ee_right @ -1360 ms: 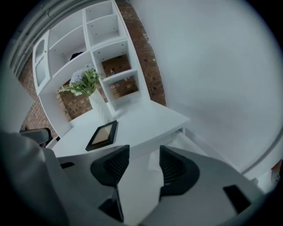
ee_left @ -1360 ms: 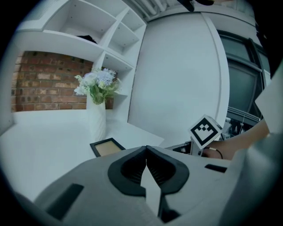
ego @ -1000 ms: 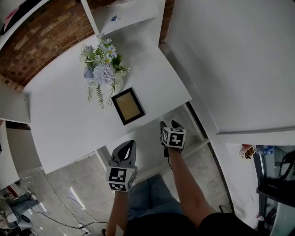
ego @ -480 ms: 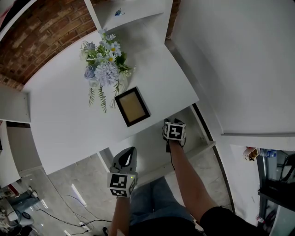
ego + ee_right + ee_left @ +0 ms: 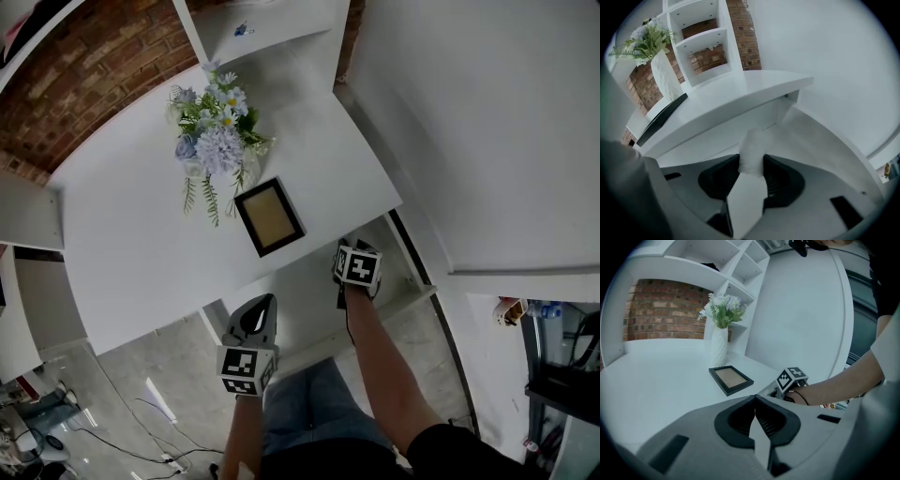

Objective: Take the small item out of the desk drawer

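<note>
In the open desk drawer (image 5: 712, 136), my right gripper (image 5: 751, 158) is closing its jaws around the small white item (image 5: 752, 143). Lifting it out remains. My left gripper (image 5: 755, 401) hangs near, jaws together, empty.

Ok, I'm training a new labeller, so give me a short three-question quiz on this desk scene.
1. True or false: the black-framed picture stands upright against the white vase of pale flowers.
2. Which reaches into the open white drawer: A left gripper, B right gripper?
3. What is between its jaws?
Key: 1 false, it lies flat on the white desk; 2 B; 3 a small white fluffy item, jaws closing on it.
</note>
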Demonstrator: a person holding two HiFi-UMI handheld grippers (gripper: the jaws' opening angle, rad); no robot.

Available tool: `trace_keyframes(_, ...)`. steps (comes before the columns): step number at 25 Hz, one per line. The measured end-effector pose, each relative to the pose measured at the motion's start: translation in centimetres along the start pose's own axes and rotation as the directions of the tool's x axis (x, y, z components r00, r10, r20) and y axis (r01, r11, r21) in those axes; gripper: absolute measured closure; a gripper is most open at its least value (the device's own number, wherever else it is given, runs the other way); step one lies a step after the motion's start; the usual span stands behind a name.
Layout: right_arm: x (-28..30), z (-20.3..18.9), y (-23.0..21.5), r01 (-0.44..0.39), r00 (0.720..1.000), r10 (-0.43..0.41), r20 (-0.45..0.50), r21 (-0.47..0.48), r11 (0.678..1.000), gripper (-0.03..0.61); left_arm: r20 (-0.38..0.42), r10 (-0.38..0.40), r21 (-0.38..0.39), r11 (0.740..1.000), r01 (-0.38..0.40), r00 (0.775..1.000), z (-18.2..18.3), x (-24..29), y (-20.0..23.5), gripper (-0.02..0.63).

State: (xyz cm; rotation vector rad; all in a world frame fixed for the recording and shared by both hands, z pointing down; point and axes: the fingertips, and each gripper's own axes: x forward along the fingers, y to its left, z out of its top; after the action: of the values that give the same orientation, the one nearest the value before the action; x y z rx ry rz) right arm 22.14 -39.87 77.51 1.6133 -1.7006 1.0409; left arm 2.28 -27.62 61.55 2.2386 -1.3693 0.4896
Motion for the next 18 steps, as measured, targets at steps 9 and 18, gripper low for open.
trace_keyframes(9,-5.9,0.7,-1.0,-0.002,0.999,-0.003,0.048,0.103,0.995,0.428,0.050,-0.001,0.046,0.999,-0.001,0.999,2.9,-1.1,0.0,0.604)
trace_keyframes(18,-19.3,7.8,0.0,-0.152,0.876,0.113,0.469,0.045,0.987,0.428,0.179,0.018,0.088,0.996,-0.034,0.984,8.9,-4.2,0.4,0.604)
